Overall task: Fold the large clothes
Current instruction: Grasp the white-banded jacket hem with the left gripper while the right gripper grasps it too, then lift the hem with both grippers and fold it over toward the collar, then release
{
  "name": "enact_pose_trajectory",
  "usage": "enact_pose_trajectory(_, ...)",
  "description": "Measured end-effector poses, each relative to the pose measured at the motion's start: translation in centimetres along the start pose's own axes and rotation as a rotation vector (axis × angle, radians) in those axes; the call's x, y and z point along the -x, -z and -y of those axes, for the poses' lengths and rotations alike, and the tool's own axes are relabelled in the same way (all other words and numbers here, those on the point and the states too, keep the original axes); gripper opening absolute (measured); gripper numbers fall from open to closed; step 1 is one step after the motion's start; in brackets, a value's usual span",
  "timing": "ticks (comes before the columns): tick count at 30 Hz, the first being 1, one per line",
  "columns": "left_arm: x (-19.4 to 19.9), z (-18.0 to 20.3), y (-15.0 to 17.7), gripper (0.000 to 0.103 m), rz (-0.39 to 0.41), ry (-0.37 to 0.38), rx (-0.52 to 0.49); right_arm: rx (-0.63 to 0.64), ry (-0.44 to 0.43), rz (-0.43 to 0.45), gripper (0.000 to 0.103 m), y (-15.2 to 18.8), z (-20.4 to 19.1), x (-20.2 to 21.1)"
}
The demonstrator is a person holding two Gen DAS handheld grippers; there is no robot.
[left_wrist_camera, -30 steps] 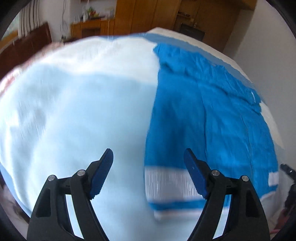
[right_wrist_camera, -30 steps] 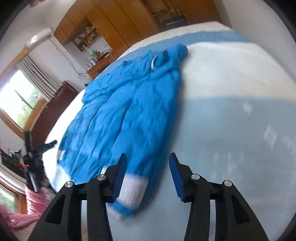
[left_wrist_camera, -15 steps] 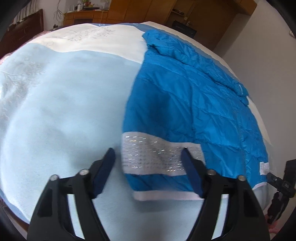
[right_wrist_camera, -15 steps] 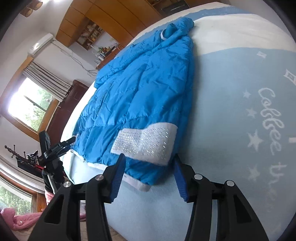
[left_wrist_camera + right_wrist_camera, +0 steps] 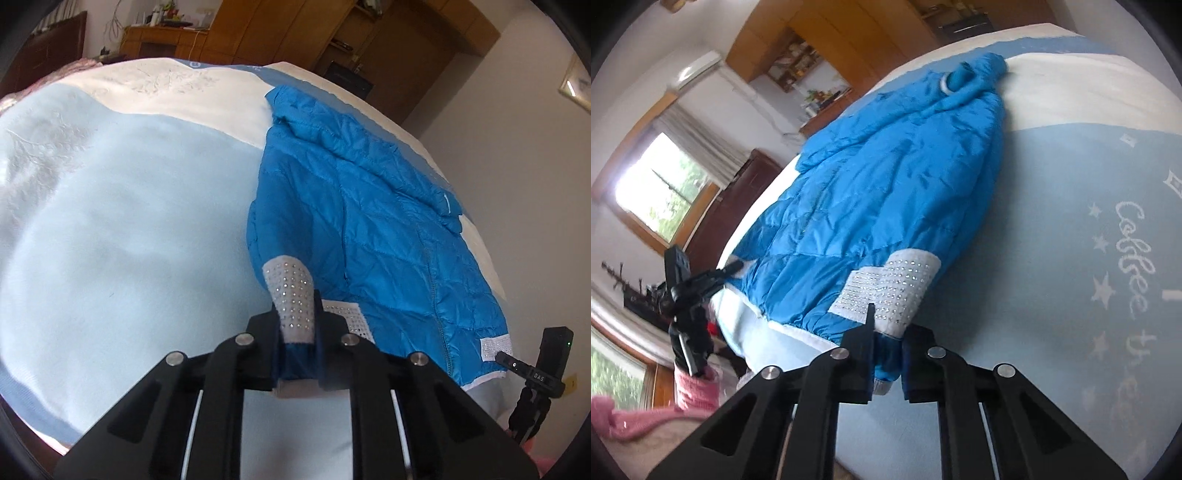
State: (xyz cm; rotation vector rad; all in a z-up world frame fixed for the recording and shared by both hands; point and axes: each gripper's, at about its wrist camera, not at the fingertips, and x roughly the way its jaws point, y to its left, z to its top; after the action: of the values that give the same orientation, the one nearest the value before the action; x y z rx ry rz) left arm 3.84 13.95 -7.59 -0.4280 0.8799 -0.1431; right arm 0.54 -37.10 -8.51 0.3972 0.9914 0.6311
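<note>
A: Since the earlier frames both grippers have gone from spread jaws to closing on the hem. The left gripper point(image 5: 297, 354) pinches the bunched studded white band point(image 5: 291, 295); the right gripper point(image 5: 888, 354) nips the blue hem edge below its own band point(image 5: 890, 291).

B: And the jacket point(image 5: 369, 229)?

A: It lies flat along one side of the bed point(image 5: 122, 229), collar at the far end.

B: Recommendation?

A: Confirm both pinches hold, then lift evenly and carry the hem toward the collar, keeping the edges level.
</note>
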Motion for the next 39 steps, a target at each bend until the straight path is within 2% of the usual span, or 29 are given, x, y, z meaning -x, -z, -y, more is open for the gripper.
enact_pose_trajectory(4,0.3,-0.6,0.9,0.012,-0.023,-0.014,-0.004,0.052,0.027,-0.034,0.010,1.6,-0.9,0.1)
enact_pose_trajectory(8,-2.3,-2.1,1.7,0.015,-0.060,-0.022,0.041,0.015,0.033,-0.066,0.010,1.9,0.3,-1.5)
enact_pose_trajectory(13,-2.4,-2.2,1.4,0.013,-0.036,0.010,0.073,0.012,0.009,-0.064,0.010,1.4,0.7,-1.2)
enact_pose_trajectory(18,0.0,-1.1,0.4,0.012,0.018,0.065,0.058,0.013,-0.064,-0.026,0.010,0.3,1.0,0.9)
enact_pose_trajectory(24,1.6,1.8,-4.5,0.012,0.063,0.172,0.011,0.048,-0.087,0.027,0.009,-3.9,-0.4,3.7)
enact_pose_trajectory(27,1.6,3.3,-7.5,0.012,0.081,0.198,-0.012,0.059,-0.092,0.063,0.009,-6.3,-1.2,5.0)
enact_pose_trajectory(31,1.3,4.8,-11.8,0.012,0.109,0.245,-0.014,0.054,-0.096,0.115,0.009,-11.2,-1.7,6.6)
enact_pose_trajectory(35,-0.3,6.6,-17.3,0.012,0.126,0.293,0.000,-0.006,-0.113,0.126,0.009,-16.9,-0.8,6.6)
enact_pose_trajectory(39,-3.1,8.8,-22.3,0.012,0.141,0.294,-0.012,-0.058,-0.109,0.131,0.009,-21.8,0.4,5.6)
